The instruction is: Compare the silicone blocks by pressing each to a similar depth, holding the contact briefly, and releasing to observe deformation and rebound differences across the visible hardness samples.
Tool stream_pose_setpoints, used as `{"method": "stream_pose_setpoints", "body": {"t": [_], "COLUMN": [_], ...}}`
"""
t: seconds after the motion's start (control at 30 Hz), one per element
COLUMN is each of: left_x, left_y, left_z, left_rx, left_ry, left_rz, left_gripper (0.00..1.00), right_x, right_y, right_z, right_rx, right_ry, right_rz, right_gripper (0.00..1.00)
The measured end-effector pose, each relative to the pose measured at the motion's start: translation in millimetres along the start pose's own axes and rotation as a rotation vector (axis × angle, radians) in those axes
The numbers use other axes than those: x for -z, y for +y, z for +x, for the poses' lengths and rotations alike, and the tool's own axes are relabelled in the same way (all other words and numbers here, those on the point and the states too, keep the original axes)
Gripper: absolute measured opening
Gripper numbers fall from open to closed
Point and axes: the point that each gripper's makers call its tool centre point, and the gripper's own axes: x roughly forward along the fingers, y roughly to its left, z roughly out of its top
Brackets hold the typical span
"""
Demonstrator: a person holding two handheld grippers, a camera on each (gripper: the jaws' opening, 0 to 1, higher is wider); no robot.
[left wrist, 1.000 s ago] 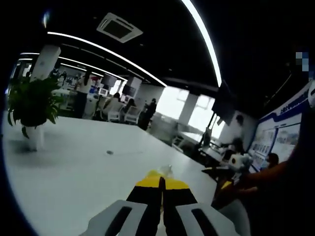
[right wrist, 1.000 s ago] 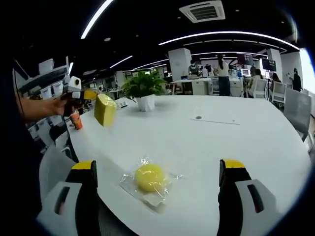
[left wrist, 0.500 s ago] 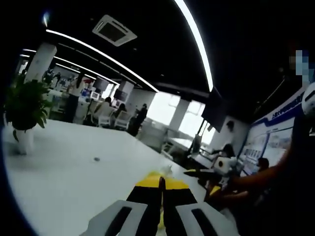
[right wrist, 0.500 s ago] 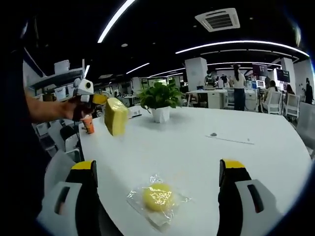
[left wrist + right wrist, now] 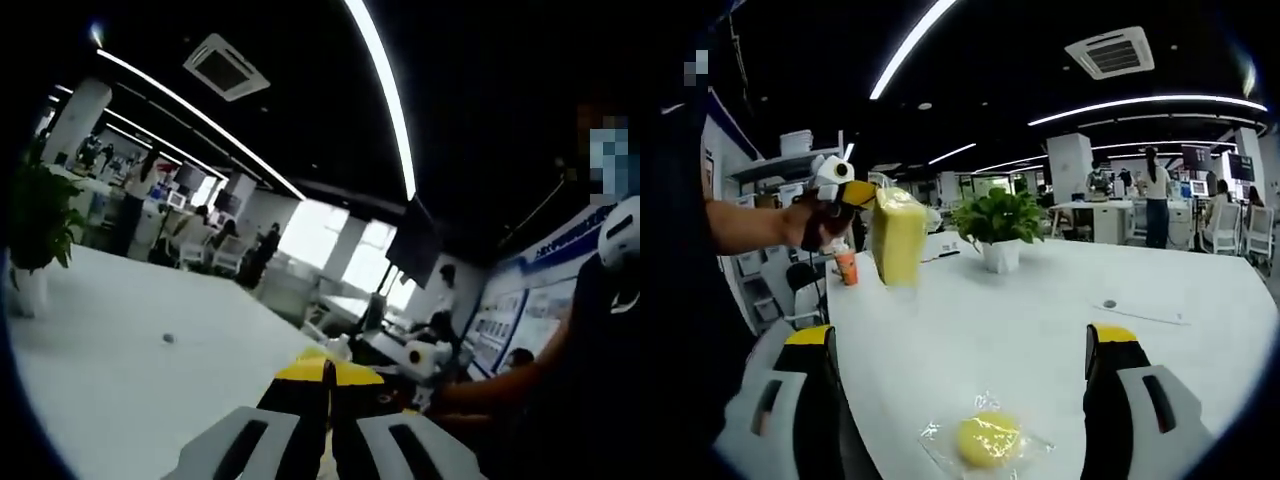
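Note:
My left gripper, held in a person's hand, is up in the air at the left of the right gripper view. It is shut on the top edge of a yellow rectangular silicone block, which hangs below it over the table's left end. In the left gripper view its jaws are pressed together, with only a thin sliver between them. A round yellow silicone piece in a clear bag lies on the white table, low between the jaws of my right gripper. That gripper is open wide and holds nothing.
A potted plant stands on the table behind the block, and is also at the left edge of the left gripper view. An orange cup sits beyond the table's left edge. A small round fitting is set in the tabletop. People and chairs are far back.
Both cameras have tilted upward. The left gripper with the hanging block has come nearer and higher in the right gripper view. The bagged round piece has slid toward that view's bottom.

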Motion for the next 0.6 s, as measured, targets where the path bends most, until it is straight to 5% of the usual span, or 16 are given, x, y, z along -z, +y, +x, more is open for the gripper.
{"method": "stream_pose_setpoints", "body": {"t": [0.6], "left_x": [-5.0], "left_y": [-28.2], "left_z": [4], "left_rx": [0.064], "left_ry": [-0.043], "left_rz": [-0.051], "left_gripper": [0.00], "right_x": [-22.5], "right_y": [38], "right_z": [41], "right_rx": [-0.134], "right_ry": [-0.045], "right_rz": [-0.010], "right_gripper": [0.90]}}
